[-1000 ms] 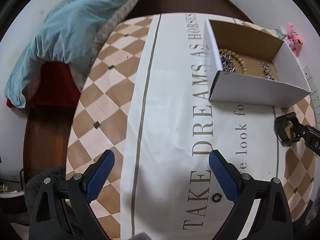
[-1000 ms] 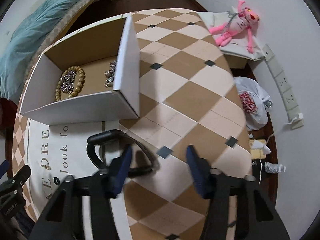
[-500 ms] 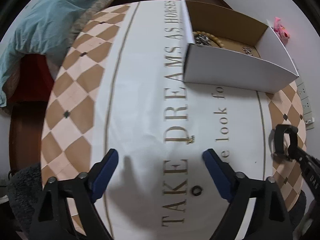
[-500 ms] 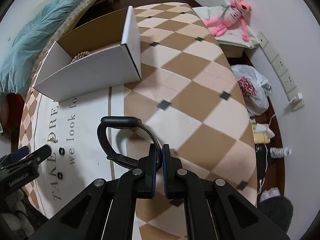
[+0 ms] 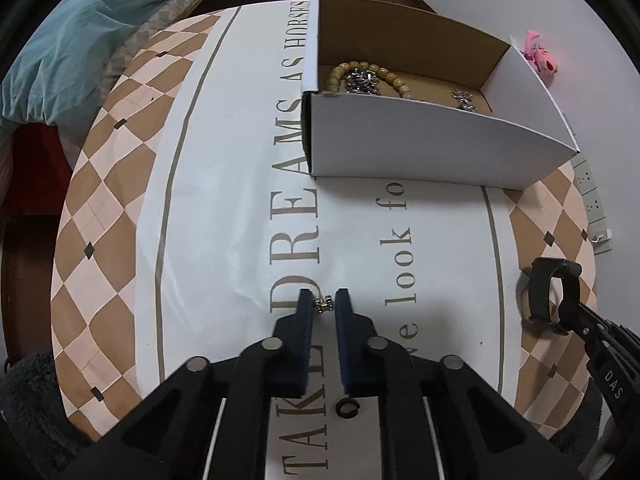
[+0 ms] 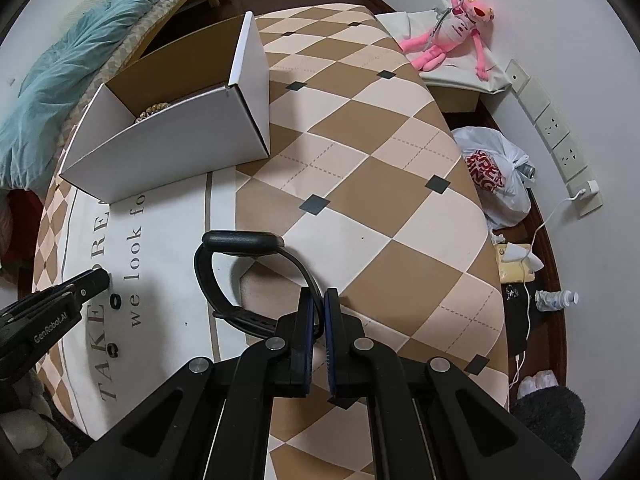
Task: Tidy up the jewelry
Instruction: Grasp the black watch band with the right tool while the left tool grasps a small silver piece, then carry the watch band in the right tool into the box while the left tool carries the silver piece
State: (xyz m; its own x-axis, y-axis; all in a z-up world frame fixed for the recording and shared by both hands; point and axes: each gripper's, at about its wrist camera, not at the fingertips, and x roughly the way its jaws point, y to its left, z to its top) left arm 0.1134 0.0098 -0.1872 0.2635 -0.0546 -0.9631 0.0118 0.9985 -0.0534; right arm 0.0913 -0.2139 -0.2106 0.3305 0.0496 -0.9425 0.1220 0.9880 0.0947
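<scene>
Left claw (image 5: pixel 323 305) pinches a small gold clasp (image 5: pixel 323 304); right claw (image 6: pixel 319 310) grips a rubbery (looped) black watchband (image 6: pixel 240 248).

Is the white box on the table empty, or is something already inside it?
Not empty. The white box holds a bead bracelet and silver chain pieces on its brown floor.

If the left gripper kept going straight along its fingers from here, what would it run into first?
The left gripper, already shut on a small gold earring, points across bare tablecloth. The first obstacle on that line looks like the near wall of the white box, though depth is uncertain.
</scene>
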